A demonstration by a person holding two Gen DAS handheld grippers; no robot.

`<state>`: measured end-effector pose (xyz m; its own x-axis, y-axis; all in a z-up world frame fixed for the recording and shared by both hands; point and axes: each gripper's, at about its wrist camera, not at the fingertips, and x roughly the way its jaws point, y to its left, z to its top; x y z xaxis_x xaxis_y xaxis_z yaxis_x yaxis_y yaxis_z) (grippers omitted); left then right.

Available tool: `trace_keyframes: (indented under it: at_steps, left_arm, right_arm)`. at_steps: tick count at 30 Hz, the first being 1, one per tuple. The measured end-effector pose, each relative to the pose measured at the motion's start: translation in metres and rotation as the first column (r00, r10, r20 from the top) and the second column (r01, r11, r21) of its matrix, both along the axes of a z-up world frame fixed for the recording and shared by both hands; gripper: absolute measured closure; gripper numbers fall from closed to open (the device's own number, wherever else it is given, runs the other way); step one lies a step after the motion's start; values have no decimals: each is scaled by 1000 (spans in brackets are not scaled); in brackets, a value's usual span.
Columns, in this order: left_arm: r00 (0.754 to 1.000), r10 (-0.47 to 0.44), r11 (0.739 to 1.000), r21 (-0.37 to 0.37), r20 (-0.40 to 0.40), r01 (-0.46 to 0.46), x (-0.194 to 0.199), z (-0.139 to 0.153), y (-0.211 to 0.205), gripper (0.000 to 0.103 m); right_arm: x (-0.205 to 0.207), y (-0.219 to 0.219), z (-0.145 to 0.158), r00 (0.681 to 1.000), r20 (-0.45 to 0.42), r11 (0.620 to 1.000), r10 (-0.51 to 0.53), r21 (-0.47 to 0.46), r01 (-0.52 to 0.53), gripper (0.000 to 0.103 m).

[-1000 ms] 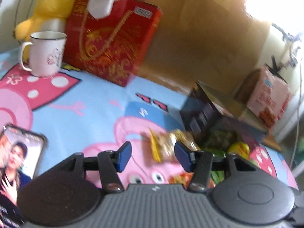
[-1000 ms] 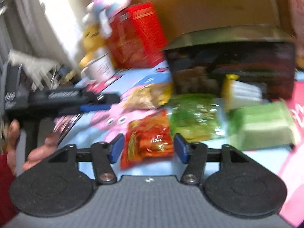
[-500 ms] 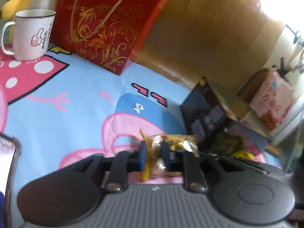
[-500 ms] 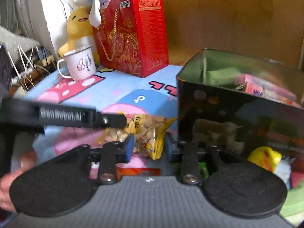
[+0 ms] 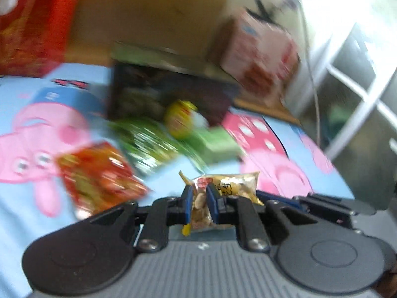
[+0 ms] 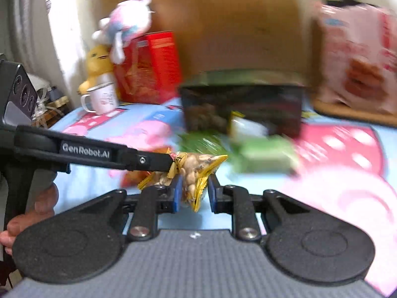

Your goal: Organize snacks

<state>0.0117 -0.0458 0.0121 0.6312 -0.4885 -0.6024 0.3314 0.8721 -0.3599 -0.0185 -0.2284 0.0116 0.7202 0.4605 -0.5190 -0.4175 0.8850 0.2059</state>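
Observation:
A yellow packet of peanuts (image 5: pixel 230 183) is gripped at both ends. My left gripper (image 5: pixel 198 193) is shut on its left end. In the right wrist view my right gripper (image 6: pixel 193 191) is shut on the other end of the same packet (image 6: pixel 198 161), and the left gripper (image 6: pixel 171 164) reaches in from the left. A dark open tin box (image 5: pixel 148 92) stands behind on the cartoon cloth. In front of it lie a red-orange snack bag (image 5: pixel 99 173), a green bag (image 5: pixel 146 144), a green box (image 5: pixel 218 146) and a small yellow packet (image 5: pixel 181 116). Both views are blurred.
A red gift box (image 6: pixel 148 69), a white mug (image 6: pixel 101 98) and two plush toys (image 6: pixel 99 62) stand at the back left. A pink carton (image 6: pixel 354 62) sits at the back right by the wooden board. A person's hand (image 6: pixel 37 206) holds the left gripper's handle.
Both grippers went from open to shut on the peanut packet. Since then both views have swung right, and the packet now sits in front of the other snacks.

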Motion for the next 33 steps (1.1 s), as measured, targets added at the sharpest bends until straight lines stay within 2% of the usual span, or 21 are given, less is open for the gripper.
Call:
trace_keyframes:
  at_steps: [3,6,7,9,11,13,17,19,21,22,24,26,28,33]
  left_arm:
    - [999,-24,999,34,39,23,-10,-3,-19,89]
    - [999,-38,999,37,35,37,-14,4,-19,79]
    - [999,-26,999,25,36,25,-13,7,-13,79]
    - [999,14,1000,-1,35,-14,-13,14,-1,76]
    - [999,35,999,-25,25,-34,-13,19,9,73]
    - [999,33,999,-33,13,-33,-12,20,12,73]
    - [999,-27,1000,-3,-37,27,-8,7,-7,73]
    - [996,-57,998,25,-68,59,-5,-6,-22,73]
    - [998,-58,997,42,-34,59,-8,-3,-27,76]
    - [997,-62,997,45,-35,63,-7,1,-28,81]
    - [995,-90,996,13,-34,91,-2,14,-26,86]
    - [996,-89,996,25,10,88,4,29,-28,86]
    - [994,-87,995,46,68,84,13,45,-32,86]
    - [988,-30,998,54,149,22,59,78,-34,86]
  right_arm:
    - [-15,-20,-7,999,-14,999,-36,2,36,76]
    - [-25,-33,-9,999,-14,999,-32,11,33,71]
    - [-27,-35,-10,1000,-6,1000,-27,10,28,67]
    - [-34,-37,-8,1000,21,1000,-9,5,8,46]
    - [-40,-40,-7,999,50,1000,5,-11,-4,37]
    - [-40,-40,-9,998,53,999,25,-25,-24,36]
    - [-31,-35,-20,998,24,998,52,-24,-52,36]
    - [-29,-27,-27,997,21,995,80,-53,-79,40]
    - [-30,-19,-28,995,68,991,70,-120,-62,67]
    - [-28,-18,-26,995,73,989,72,-134,-62,69]
    - [-21,-25,-18,995,78,994,62,-90,-55,76]
    - [-13,-31,-8,993,109,997,51,-56,-45,77]
    - [-3,-32,7,984,175,999,41,-43,-34,77]
    - [43,-26,34,952,305,999,22,-41,-10,77]
